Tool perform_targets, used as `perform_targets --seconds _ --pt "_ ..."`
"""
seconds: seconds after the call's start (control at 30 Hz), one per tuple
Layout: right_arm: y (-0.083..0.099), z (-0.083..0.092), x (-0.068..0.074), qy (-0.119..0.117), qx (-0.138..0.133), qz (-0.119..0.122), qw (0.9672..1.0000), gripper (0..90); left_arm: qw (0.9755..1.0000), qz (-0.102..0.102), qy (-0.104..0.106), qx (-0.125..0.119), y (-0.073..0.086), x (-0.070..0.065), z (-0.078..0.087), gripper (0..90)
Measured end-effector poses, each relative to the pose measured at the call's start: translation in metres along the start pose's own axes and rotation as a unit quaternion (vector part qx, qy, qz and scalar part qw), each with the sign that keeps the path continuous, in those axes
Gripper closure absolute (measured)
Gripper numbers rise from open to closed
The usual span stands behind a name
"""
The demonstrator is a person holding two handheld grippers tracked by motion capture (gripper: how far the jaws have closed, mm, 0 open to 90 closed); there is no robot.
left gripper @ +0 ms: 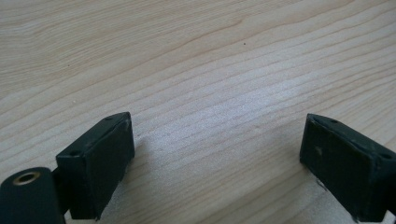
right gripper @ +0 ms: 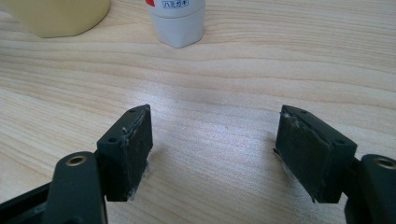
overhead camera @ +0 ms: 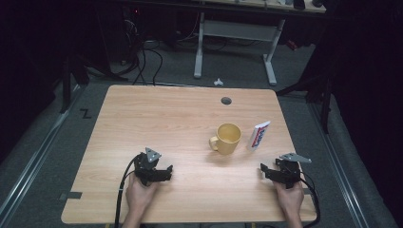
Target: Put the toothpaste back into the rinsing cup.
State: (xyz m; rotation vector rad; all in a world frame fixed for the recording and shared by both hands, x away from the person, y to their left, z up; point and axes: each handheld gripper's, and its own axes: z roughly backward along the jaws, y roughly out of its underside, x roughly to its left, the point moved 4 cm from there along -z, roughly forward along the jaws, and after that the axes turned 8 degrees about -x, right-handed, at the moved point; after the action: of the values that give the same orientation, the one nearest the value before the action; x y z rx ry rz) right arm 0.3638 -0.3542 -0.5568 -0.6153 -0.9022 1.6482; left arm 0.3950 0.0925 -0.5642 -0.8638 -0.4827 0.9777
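Pale wood counter [overhead camera: 157, 118] carries a yellow mug [overhead camera: 226, 138] right of centre, handle toward the left, with a white toothpaste tube [overhead camera: 259, 135] standing just beside it on the right. Neither looks handled yet, so the work seems unstarted: picking up and placing are all left. The right hand-held gripper [overhead camera: 264, 172] rests near the counter's front edge, short of the tube, jaws spread and empty. The left hand-held gripper [overhead camera: 167, 172], also spread and empty, sits well apart from both.
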Motion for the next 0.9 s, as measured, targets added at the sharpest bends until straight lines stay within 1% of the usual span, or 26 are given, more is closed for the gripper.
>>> perform_targets --seconds 0.4,0.43,0.5,0.53,0.7,0.8,0.87,0.9 --pt "-0.0005 -0.0005 -0.0007 0.000 0.000 -0.001 1.0000 27.7 1.0000 0.002 -0.003 -0.002 -0.0003 0.0003 0.0000 12.2" --pt "-0.0004 -0.0007 -0.0002 0.002 0.001 0.001 1.0000 27.6 1.0000 0.002 -0.003 -0.002 -0.0003 0.0004 0.0000 12.3" --pt "-0.0002 -0.0018 0.0028 0.011 0.006 0.022 0.9997 25.5 1.0000 0.002 -0.004 -0.002 -0.0003 0.0006 0.0001 12.6" --pt "-0.0001 -0.0026 0.0052 0.008 0.011 0.036 0.9993 24.8 1.0000 0.003 -0.005 -0.002 -0.0004 0.0007 0.0002 13.1" --pt "-0.0004 -0.0030 0.0040 -0.004 0.011 0.046 0.9989 24.6 1.0000 0.004 -0.007 -0.003 -0.0005 0.0011 0.0003 14.4" --pt "-0.0006 -0.0027 0.0036 -0.002 0.009 0.045 0.9989 28.7 1.0000 0.004 -0.007 -0.003 -0.0005 0.0011 0.0003 14.4" --pt "-0.0008 -0.0008 0.0027 0.002 0.009 0.042 0.9991 34.9 1.0000 0.004 -0.007 -0.003 -0.0005 0.0011 0.0003 14.5" --pt "-0.0008 -0.0008 0.0027 0.002 0.009 0.042 0.9991 34.9 1.0000 0.004 -0.007 -0.003 -0.0005 0.0011 0.0003 14.5"
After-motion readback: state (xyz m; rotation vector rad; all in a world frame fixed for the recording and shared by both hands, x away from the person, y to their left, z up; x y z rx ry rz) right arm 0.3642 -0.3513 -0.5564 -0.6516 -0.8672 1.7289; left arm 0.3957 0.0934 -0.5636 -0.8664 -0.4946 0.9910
